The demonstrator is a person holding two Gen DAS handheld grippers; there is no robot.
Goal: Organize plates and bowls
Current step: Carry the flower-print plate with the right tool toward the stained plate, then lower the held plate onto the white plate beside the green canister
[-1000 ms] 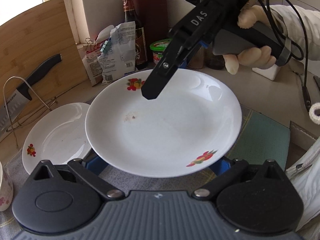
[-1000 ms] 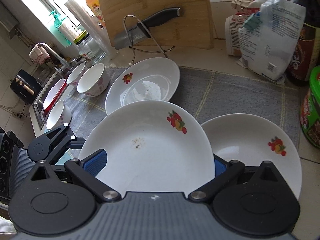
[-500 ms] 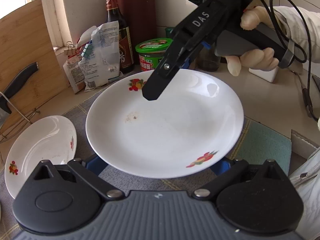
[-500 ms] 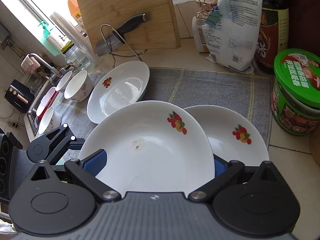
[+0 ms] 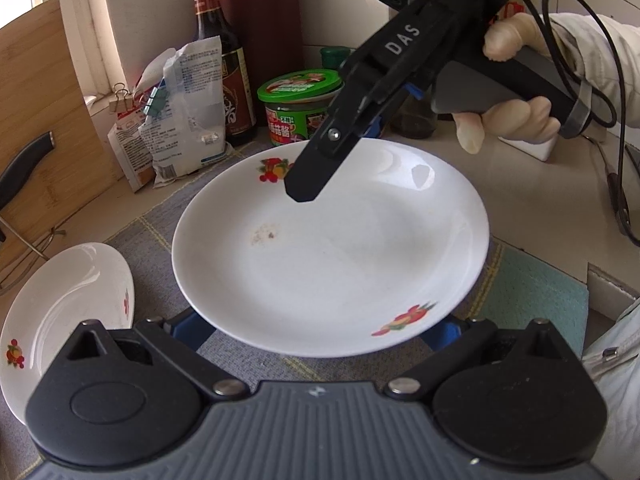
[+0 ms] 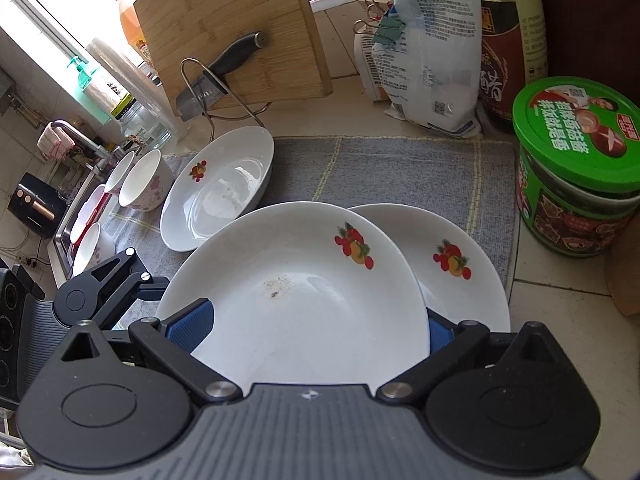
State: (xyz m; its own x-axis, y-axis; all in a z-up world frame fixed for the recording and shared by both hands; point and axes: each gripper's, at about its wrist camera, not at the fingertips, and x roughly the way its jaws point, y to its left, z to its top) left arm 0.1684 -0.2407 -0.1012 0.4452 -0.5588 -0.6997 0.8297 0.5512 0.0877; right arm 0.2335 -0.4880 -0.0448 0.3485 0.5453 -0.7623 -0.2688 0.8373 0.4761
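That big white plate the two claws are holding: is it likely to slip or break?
Probably slippery: the held plate looks glazed and glossy. It seems stiff, keeping its shape between the right claw and left claw. Likely fragile if dropped onto the plate beneath.

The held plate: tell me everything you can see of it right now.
The held plate is white, glossy, ceramic-looking, round and shallow, with fruit prints at opposite rims and a small brownish smudge near its centre. It sits roughly level above the grey mat, overlapping a matching plate. Both grippers, left and right, have blue pads at its edges; how firmly they grip is unclear.
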